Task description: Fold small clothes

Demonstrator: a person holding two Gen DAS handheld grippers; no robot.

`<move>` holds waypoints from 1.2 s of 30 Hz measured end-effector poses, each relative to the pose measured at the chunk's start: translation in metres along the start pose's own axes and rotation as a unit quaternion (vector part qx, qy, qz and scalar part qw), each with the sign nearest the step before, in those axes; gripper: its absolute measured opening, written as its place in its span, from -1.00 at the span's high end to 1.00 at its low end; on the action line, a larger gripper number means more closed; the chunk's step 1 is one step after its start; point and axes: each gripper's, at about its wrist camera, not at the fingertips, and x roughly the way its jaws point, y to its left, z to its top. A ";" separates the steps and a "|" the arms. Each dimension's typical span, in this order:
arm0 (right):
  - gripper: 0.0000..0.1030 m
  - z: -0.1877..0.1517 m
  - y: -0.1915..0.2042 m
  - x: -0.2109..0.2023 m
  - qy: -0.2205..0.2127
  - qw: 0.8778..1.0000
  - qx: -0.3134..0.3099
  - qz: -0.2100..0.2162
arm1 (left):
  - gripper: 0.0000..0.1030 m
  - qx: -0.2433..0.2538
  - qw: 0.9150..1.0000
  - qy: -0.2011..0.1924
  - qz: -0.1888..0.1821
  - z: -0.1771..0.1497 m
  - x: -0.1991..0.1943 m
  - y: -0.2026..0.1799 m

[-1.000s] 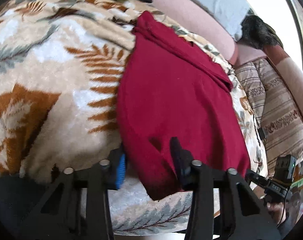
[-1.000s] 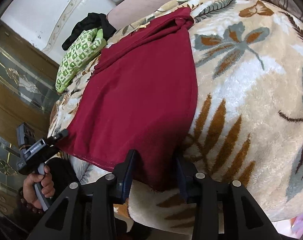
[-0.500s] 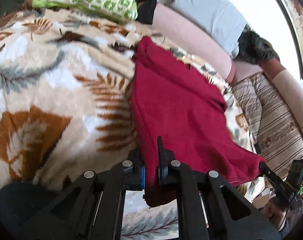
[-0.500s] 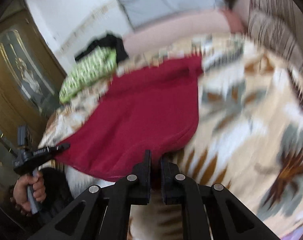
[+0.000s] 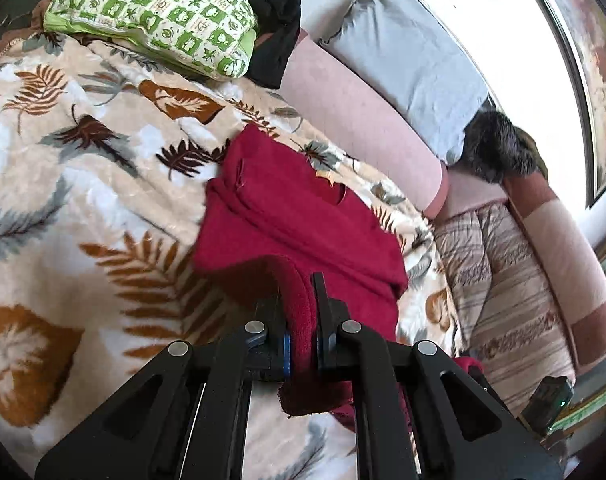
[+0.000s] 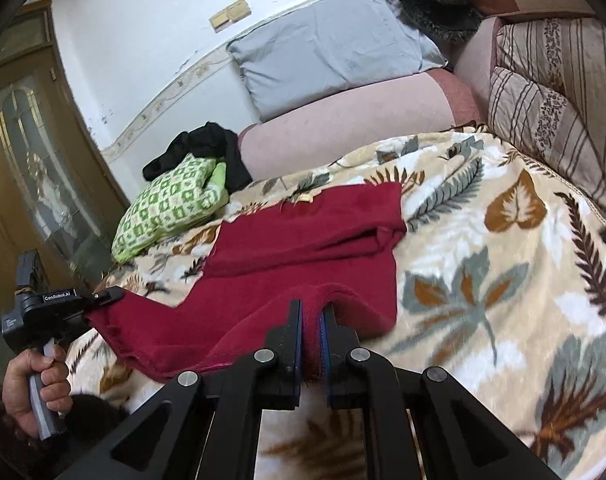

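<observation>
A green patterned pillow (image 6: 171, 204) lies at the far left of the leaf-print blanket (image 6: 503, 280), a black garment (image 6: 207, 148) against it. The left gripper (image 5: 301, 320) pinches the near left corner of the red garment (image 6: 303, 248), lifting it off the blanket. The garment spreads mid-blanket, its far part flat. The right gripper (image 6: 310, 332) clamps the near right corner, raised too.

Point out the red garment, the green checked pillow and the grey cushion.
red garment (image 6: 303, 236), right wrist view, folded upper part.
green checked pillow (image 5: 163, 16), left wrist view, top face.
grey cushion (image 6: 327, 56), right wrist view, front face.
</observation>
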 end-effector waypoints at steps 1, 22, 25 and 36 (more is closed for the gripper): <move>0.87 0.005 0.001 0.003 -0.001 1.000 0.001 -0.007 | 0.87 -0.007 1.000 -0.002 0.001 0.000 0.003 0.003; 0.87 0.131 -0.039 0.172 -0.047 0.993 0.087 -0.059 | 0.87 -0.067 0.991 -0.116 0.027 0.121 0.137 0.009; 0.87 0.135 -0.042 0.194 -0.046 0.994 0.080 -0.060 | 0.87 -0.053 0.991 -0.124 0.024 0.132 0.157 0.007; 0.87 0.132 -0.060 0.243 -0.027 0.994 0.055 -0.089 | 0.72 -0.012 0.993 -0.087 0.078 0.122 0.211 0.043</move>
